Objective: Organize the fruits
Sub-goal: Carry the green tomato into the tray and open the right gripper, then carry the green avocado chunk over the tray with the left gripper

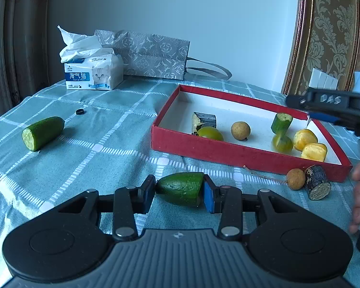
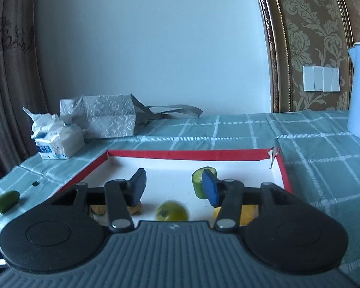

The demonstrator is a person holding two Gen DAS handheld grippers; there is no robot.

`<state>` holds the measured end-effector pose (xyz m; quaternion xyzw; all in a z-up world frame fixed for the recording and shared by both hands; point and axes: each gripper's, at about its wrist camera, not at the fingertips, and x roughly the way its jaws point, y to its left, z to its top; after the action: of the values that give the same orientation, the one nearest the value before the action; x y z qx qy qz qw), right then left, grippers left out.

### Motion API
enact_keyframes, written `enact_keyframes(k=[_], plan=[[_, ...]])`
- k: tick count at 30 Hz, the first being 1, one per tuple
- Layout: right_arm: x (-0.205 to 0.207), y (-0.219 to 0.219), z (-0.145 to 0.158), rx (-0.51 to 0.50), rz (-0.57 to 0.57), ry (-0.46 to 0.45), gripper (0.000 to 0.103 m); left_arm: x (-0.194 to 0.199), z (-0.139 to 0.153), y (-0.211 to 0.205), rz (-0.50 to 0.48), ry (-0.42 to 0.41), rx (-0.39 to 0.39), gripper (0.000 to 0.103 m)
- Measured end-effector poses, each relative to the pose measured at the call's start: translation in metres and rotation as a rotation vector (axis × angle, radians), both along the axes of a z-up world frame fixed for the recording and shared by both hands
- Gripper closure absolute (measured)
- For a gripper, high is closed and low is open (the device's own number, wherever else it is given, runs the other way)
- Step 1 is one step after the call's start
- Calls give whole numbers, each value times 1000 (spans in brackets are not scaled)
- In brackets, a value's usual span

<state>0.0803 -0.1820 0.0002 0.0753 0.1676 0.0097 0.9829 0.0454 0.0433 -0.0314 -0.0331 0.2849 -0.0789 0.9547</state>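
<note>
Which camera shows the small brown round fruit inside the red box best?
The left wrist view: the brown round fruit sits unobstructed on the red box floor. In the right wrist view I cannot make it out; the gripper hides that area.

"淘气猫" on tissue pack [image 1: 93, 75], "DAS" on right tool [image 1: 330, 99]

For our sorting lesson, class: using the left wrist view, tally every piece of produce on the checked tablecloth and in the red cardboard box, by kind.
green cucumber pieces: 3
brown round longans: 2
yellow corn chunks: 2
dark-skinned cut chunks: 2
yellow-green round fruits: 2
Total: 11
</note>
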Motion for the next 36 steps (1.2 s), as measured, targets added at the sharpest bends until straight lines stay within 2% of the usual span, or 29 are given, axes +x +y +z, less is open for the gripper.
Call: enact_keyframes(k=[3, 5, 7, 14, 21, 36], plan=[[-13, -7, 6, 14, -8, -31, 54, 1, 0, 0, 3, 2, 1, 63], [-24, -13, 9, 22, -13, -49, 48, 1, 0, 0, 5, 5, 2, 63], [-38, -19, 10, 26, -32, -70, 36, 1, 0, 0, 10, 7, 3, 63], [-81, -44, 3, -14, -76, -82, 36, 2, -1, 0, 27, 14, 15, 63], [-90, -67, -12, 80, -120, -72, 36, 3, -1, -3, 41, 18, 44, 63], [-102, -84, -10, 158, -140, -147, 36, 0, 6, -21, 12, -14, 116, 63]])
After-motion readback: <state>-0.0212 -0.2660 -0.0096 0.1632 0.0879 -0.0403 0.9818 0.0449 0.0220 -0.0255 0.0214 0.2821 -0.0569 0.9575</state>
